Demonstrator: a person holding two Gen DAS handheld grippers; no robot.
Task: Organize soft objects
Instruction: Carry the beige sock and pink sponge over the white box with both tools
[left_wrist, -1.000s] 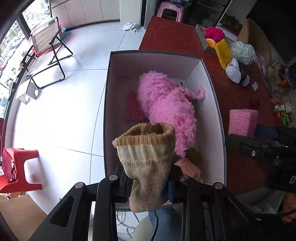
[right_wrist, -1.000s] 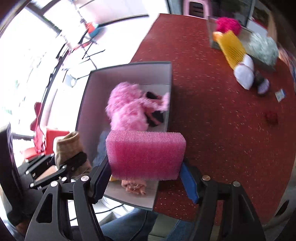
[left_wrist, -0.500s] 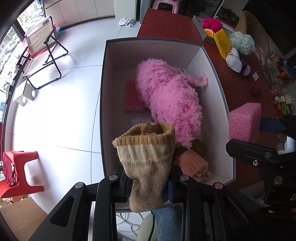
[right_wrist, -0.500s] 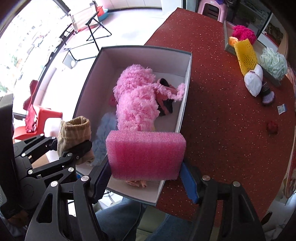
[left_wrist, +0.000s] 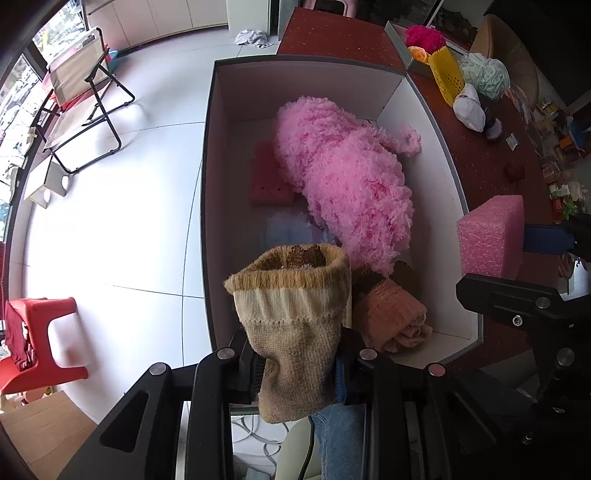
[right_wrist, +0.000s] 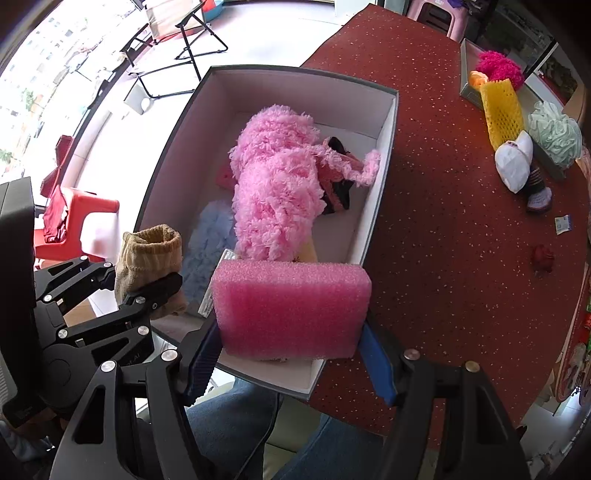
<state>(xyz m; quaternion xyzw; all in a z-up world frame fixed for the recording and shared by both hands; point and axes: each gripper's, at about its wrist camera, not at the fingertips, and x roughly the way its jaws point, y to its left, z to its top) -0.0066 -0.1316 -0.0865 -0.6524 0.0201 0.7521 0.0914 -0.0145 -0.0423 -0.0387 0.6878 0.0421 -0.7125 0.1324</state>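
My left gripper is shut on a tan knitted sock, held above the near left corner of the open white box; the sock also shows in the right wrist view. My right gripper is shut on a pink foam block above the box's near right edge; the block also shows in the left wrist view. The box holds a fluffy pink toy, a pink sponge, a pale blue fluffy item and an orange knit.
The box sits on a red speckled table. At the far right are a yellow mesh sleeve, a white cap, a green bath pouf, a magenta pompom and a small red ball. A folding chair stands on the floor.
Both grippers have moved forward over the box with their loads. The box fills more of both views, and its near end with the orange knit has come into sight.
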